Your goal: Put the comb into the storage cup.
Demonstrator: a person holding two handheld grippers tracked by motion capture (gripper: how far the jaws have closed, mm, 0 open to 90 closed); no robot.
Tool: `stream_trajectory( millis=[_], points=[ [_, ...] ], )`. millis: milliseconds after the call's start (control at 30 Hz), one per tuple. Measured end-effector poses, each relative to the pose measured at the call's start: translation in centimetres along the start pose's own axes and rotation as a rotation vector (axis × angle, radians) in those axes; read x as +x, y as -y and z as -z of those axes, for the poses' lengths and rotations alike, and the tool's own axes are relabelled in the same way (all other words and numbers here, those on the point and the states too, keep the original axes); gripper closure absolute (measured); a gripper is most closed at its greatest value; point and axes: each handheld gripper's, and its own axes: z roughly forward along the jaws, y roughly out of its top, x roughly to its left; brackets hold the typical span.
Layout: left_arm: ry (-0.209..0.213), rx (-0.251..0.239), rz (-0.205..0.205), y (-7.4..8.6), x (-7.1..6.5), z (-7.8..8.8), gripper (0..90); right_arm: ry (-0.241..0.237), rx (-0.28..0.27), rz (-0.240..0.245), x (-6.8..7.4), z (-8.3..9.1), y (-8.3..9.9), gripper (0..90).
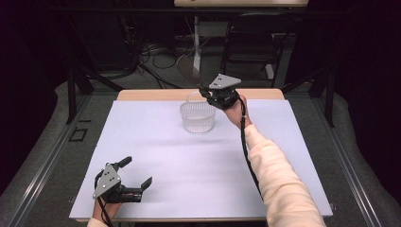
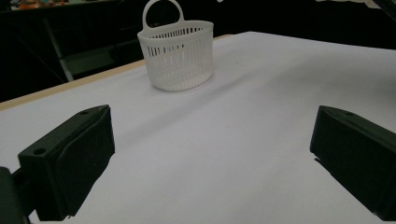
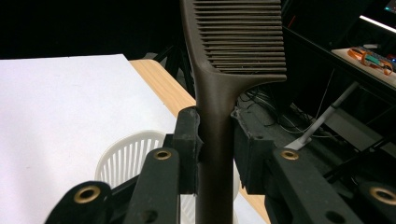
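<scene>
Dark brown comb (image 3: 219,93) sits clamped by its handle between the jaws of the right gripper (image 3: 215,140), toothed end pointing up and away from the hand. In the high view the right gripper (image 1: 218,94) hangs just above the far rim of the white basket (image 1: 197,116), with the comb (image 1: 189,71) sticking out beyond it; the right gripper view shows the basket (image 3: 126,158) just below and to the left of the jaws. Comb is not in the basket yet, and the basket looks empty as far as can be seen. Judging by this: pickup done, carry done; tipping the comb down, lowering it in and letting go are left. Left gripper (image 1: 135,182) rests low on the white table cover (image 1: 198,165) well short of the basket (image 2: 177,56), jaws wide apart, nothing between them.
</scene>
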Motion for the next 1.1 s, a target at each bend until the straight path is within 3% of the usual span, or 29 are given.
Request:
stream_trajectory(
  millis=[1100],
  points=[
    [-0.001,-0.003,-0.001,0.0,0.0,0.1,0.0,-0.023,-0.04,0.038,1.0,-1.6,0.0,72.7]
  ],
)
